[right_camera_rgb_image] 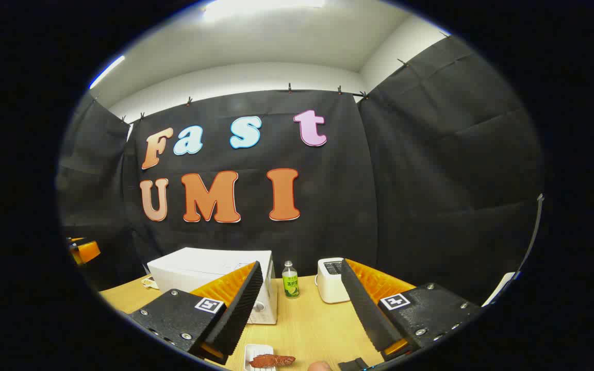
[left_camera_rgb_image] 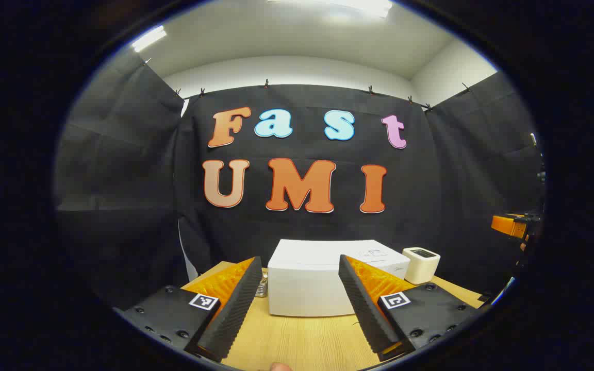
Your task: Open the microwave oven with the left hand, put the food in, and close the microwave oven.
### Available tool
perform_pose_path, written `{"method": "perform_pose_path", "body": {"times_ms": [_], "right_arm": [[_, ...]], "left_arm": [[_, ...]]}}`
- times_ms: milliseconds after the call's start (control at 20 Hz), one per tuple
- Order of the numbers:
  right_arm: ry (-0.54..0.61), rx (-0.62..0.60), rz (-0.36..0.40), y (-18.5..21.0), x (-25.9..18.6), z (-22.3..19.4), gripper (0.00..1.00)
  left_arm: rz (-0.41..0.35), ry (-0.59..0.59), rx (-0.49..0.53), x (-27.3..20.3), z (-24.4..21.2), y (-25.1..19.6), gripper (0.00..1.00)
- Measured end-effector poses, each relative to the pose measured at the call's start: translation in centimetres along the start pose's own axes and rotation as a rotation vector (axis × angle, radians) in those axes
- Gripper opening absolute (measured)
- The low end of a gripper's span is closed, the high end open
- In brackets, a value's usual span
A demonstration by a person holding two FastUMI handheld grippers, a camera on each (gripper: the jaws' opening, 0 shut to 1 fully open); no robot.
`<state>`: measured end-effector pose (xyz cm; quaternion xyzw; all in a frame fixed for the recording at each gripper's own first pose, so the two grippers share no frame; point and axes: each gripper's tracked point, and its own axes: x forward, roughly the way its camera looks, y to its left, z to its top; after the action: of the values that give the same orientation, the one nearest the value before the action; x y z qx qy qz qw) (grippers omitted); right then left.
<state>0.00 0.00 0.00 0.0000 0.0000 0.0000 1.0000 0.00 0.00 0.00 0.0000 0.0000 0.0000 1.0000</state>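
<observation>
In the left gripper view, the left tool (left_camera_rgb_image: 301, 304) stood wide open with nothing between its fingers (left_camera_rgb_image: 235, 306), raised above the near part of the wooden table (left_camera_rgb_image: 302, 342). Straight ahead of it, between the two fingers as seen, sat the white microwave (left_camera_rgb_image: 323, 281) on the table, its door shut and its blank side or front toward the camera; which face that was could not be told. A small metallic thing stood just left of the microwave, partly hidden behind the left finger, too small to name. To the right of the microwave, near its rear corner, stood a white toaster (left_camera_rgb_image: 422, 264). At the far right edge of that view a part of the right tool (left_camera_rgb_image: 513, 225) showed, well apart from the microwave. In the right gripper view, the right tool (right_camera_rgb_image: 301, 309) was likewise wide open and held nothing, hanging over the table (right_camera_rgb_image: 307, 322). The microwave (right_camera_rgb_image: 209, 273) lay to the left ahead of it, door closed, a round knob visible low on its front. Beside it to the right stood a green-labelled bottle (right_camera_rgb_image: 290, 280), and further right the toaster (right_camera_rgb_image: 330, 279). Below the tool, at the near edge of the table, a reddish-brown piece of food (right_camera_rgb_image: 271, 360) lay on a small white tray (right_camera_rgb_image: 253, 353), untouched by the fingers. The left tool (right_camera_rgb_image: 83, 250) showed at the far left edge.
</observation>
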Motion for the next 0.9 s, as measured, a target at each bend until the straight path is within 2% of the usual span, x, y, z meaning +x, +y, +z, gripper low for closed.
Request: {"method": "perform_pose_path", "body": {"times_ms": [150, 300, 800, 900], "right_arm": [[0.02, 0.002, -0.013, -0.4, -0.5, -1.0, 0.95], [0.033, -0.017, -0.01, 0.0, -1.1, -1.6, 0.95], [0.027, -0.017, -0.001, 0.0, -0.7, 0.5, 0.95], [0.022, -0.015, -0.016, -0.7, -0.3, 0.8, 0.95]], "left_arm": [[-0.028, 0.015, -0.009, -0.5, -0.9, -1.0, 1.0], [-0.042, 0.024, -0.005, -1.1, -1.3, -1.3, 0.95], [-0.04, 0.034, -0.015, 0.5, 0.2, -1.8, 0.98], [-0.055, 0.027, -0.003, 1.2, 0.7, -2.8, 0.95]]}}
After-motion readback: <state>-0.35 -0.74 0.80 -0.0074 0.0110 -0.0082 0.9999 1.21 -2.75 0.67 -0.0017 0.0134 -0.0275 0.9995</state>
